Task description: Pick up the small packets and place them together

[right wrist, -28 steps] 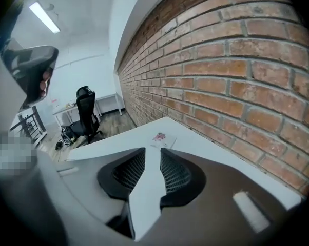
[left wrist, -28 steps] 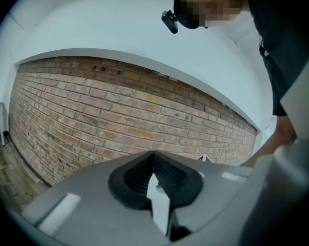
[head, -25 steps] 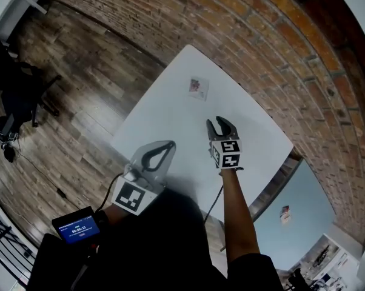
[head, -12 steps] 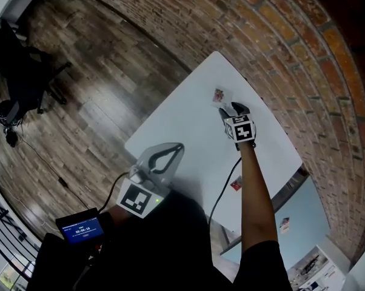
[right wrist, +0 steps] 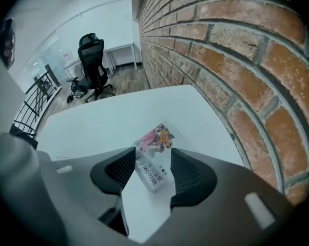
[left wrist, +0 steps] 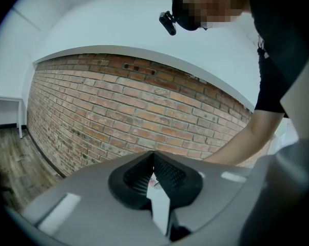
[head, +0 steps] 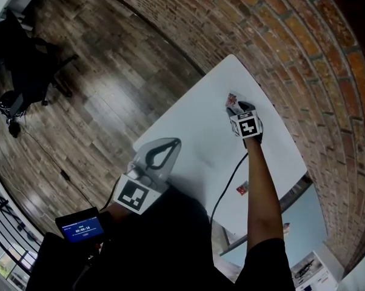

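Right claw [right wrist: 153, 160], wide and just easing inward, is straddling the first packet [right wrist: 155, 140] on the bench [head: 194, 132], while the second packet [head: 242, 190] is lying well apart, nothing gathered yet.

Head camera looks steeply down from high above the white surface [head: 188, 138] beside a brick wall [head: 279, 35], the left gripper [head: 174, 142] camera faces that wall almost level, and the right gripper [head: 237, 106] camera tilts down close over the surface, sharing the packet [head: 231, 97] with the head view.
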